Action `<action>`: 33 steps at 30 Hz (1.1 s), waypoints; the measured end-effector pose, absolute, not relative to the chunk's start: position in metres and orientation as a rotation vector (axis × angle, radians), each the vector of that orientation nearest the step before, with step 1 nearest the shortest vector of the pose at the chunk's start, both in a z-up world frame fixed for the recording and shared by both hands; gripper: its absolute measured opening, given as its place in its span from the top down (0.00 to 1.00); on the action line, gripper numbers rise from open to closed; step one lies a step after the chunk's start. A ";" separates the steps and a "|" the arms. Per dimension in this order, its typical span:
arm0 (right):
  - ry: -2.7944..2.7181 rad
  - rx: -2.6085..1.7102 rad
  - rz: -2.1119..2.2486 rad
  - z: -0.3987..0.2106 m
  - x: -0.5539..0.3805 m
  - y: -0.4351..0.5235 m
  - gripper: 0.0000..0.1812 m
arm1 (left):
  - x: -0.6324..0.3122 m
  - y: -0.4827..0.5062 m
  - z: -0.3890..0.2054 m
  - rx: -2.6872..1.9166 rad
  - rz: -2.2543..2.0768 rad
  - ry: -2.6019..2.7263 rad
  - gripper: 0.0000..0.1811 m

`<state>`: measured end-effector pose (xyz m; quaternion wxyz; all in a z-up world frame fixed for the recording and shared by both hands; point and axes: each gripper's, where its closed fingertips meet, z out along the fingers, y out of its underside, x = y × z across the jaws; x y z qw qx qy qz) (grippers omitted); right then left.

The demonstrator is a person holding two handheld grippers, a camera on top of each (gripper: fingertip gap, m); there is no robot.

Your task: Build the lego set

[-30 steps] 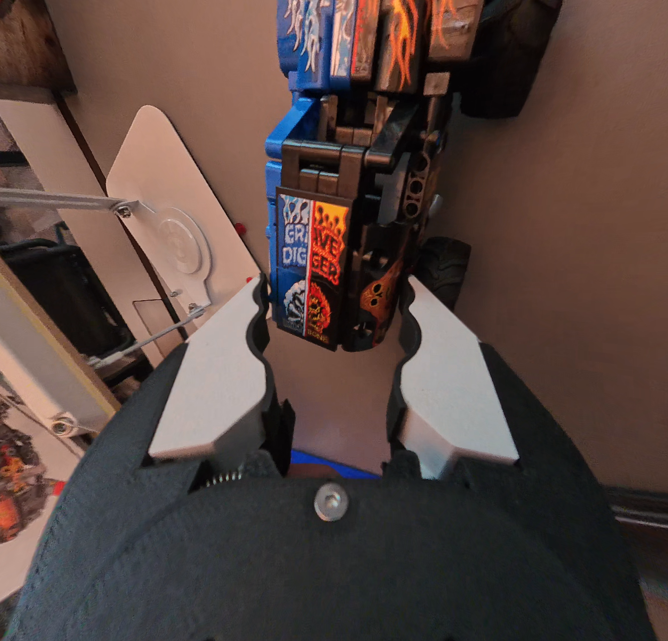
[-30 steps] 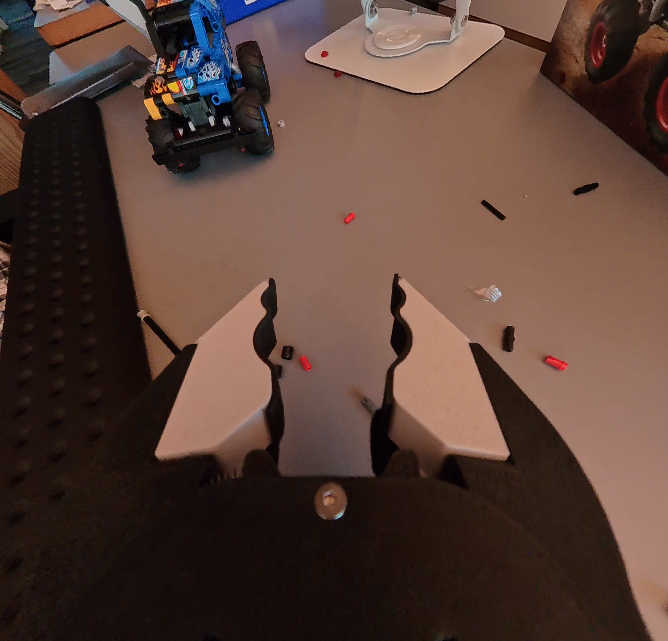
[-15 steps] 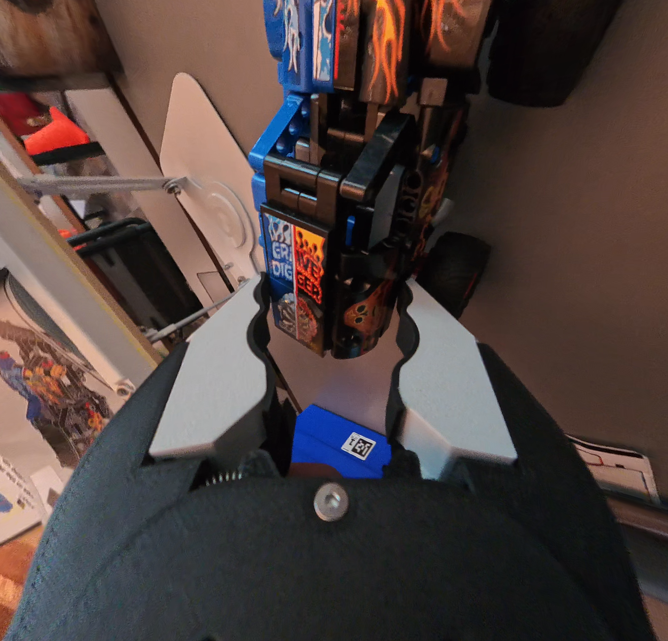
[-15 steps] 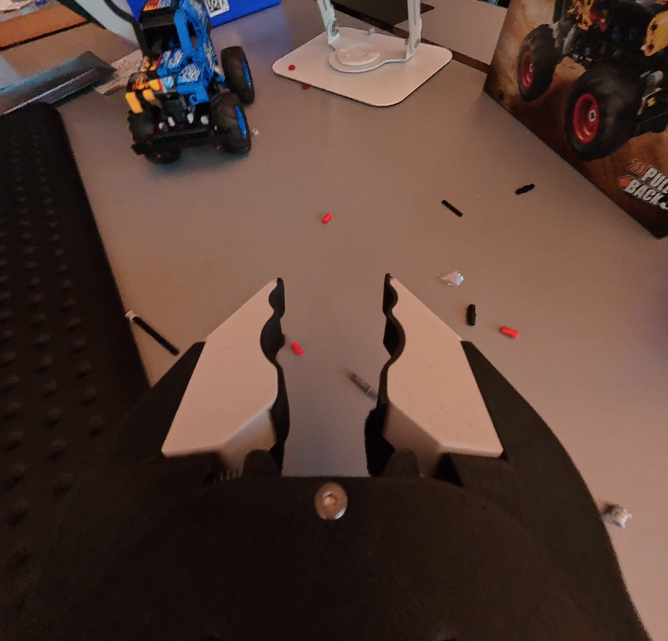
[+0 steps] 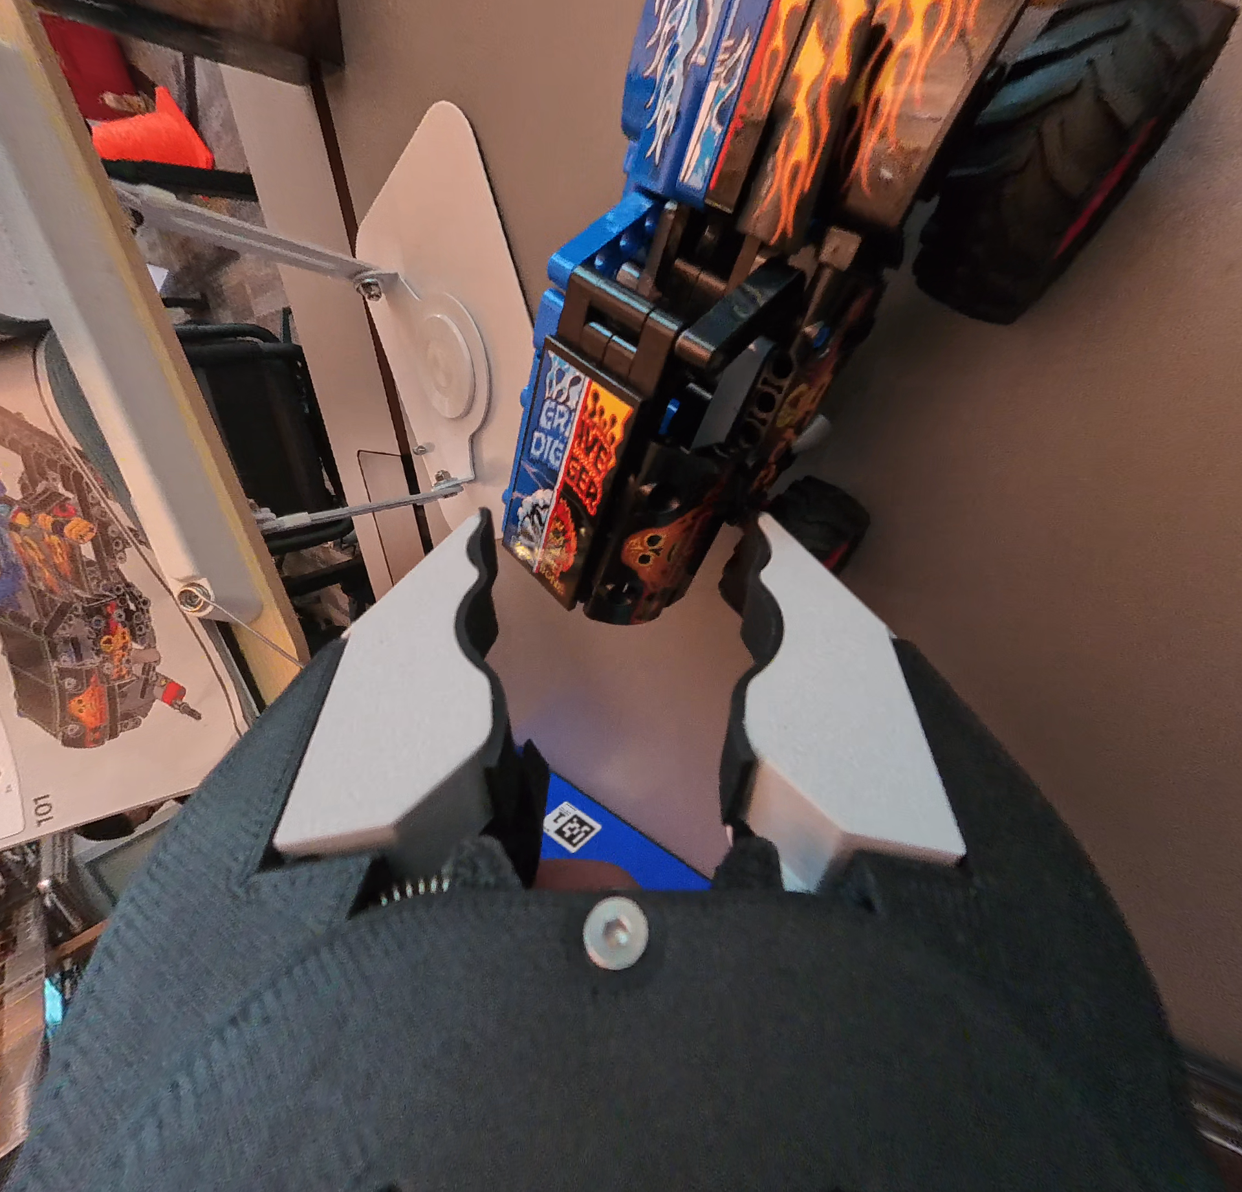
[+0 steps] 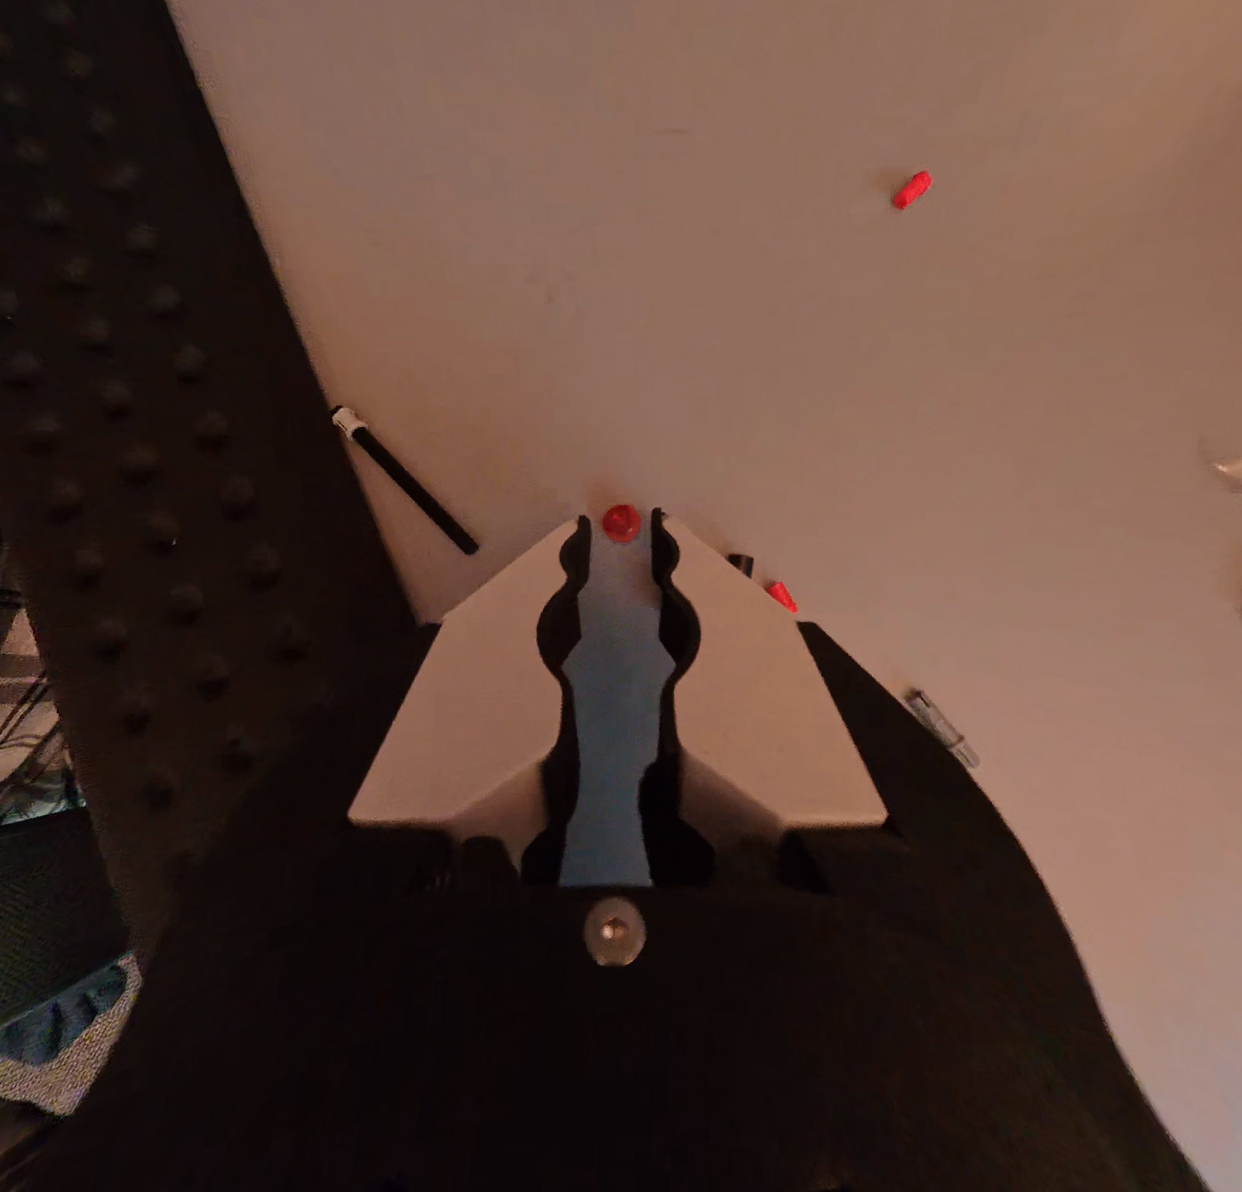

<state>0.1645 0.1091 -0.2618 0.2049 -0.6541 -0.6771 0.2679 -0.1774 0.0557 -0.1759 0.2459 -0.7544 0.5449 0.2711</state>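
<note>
between the right gripper [image 6: 619, 522] tips a small red pin [image 6: 619, 523] sits on the table [image 6: 739, 252]; the jaws are narrowed almost to its width, and whether they already pinch it i cannot tell. just beside the right finger lie a black piece [image 6: 741, 563] and another red pin [image 6: 781, 597], with a grey pin [image 6: 941, 727] off to the right and a black axle [image 6: 403, 481] to the left by the studded mat [image 6: 134, 420]. farther out lies a third red pin [image 6: 912, 189].

on the other side, the left gripper [image 5: 622, 534] is wide open and holds nothing; the truck [image 5: 739, 319] stands just ahead, its flame-stickered end near the tips but apart from them. behind it are a white stand [image 5: 437, 286] and the manual [image 5: 80, 588].

the truck looks nearly whole, wheels and panels on. i judge only small pins remain to fit.
</note>
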 end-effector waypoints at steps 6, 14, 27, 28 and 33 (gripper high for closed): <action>-1.889 -1.826 0.749 -0.264 0.161 0.110 0.95 | -0.165 0.051 -0.175 -2.031 0.712 1.504 0.60; -1.564 -1.730 0.917 -0.194 0.184 0.136 0.96 | -0.127 0.051 -0.169 -2.029 0.507 1.520 0.50; -1.530 -1.529 1.042 -0.150 0.105 0.114 0.95 | -0.139 0.071 -0.214 -2.207 0.410 1.673 0.49; -1.547 -1.511 1.044 -0.150 0.090 0.110 0.95 | -0.140 0.073 -0.217 -2.195 0.420 1.679 0.47; -1.625 -1.465 1.049 -0.160 0.023 0.100 0.95 | -0.140 0.076 -0.220 -2.165 0.415 1.705 0.46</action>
